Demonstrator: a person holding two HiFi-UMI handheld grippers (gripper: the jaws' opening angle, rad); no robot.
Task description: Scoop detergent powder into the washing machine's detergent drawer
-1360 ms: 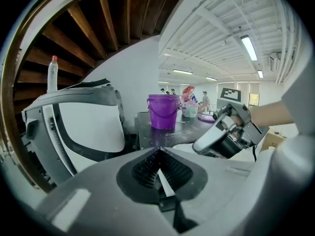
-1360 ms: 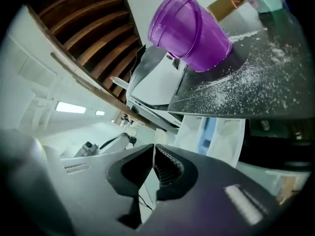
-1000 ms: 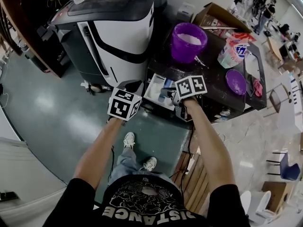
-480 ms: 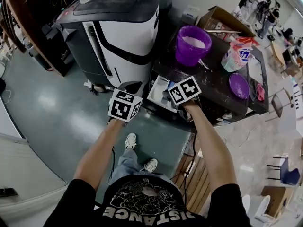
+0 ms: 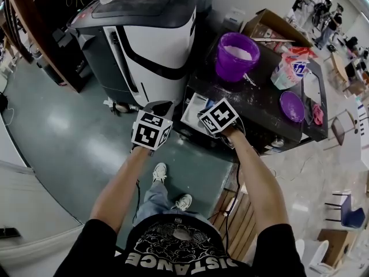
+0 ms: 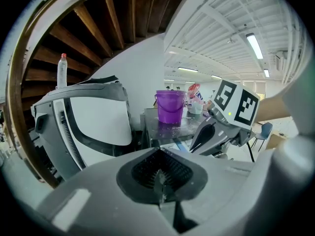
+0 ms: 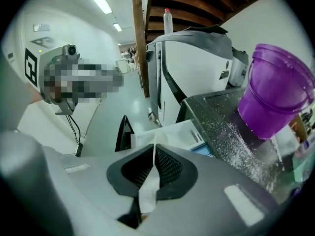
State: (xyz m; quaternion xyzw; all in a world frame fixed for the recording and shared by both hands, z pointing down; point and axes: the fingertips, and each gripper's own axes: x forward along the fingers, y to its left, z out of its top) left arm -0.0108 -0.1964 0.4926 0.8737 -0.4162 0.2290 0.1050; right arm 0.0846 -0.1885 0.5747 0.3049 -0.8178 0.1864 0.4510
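Right gripper (image 7: pixel 153 154) grips a thin white strip (image 7: pixel 146 191) over the open drawer (image 5: pixel 192 106), below the powder-filled purple bucket (image 5: pixel 237 59). Left gripper (image 6: pixel 158 175), left of the bucket, is clenched, empty. The shirt (image 5: pixel 180 244) reads "DISTANCE".

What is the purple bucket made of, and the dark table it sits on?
The purple bucket looks like plastic: a slightly see-through, smooth and shiny wall. The table top looks hard, dark and glossy, maybe stone or laminate; I cannot tell which. Loose white powder lies scattered on it.
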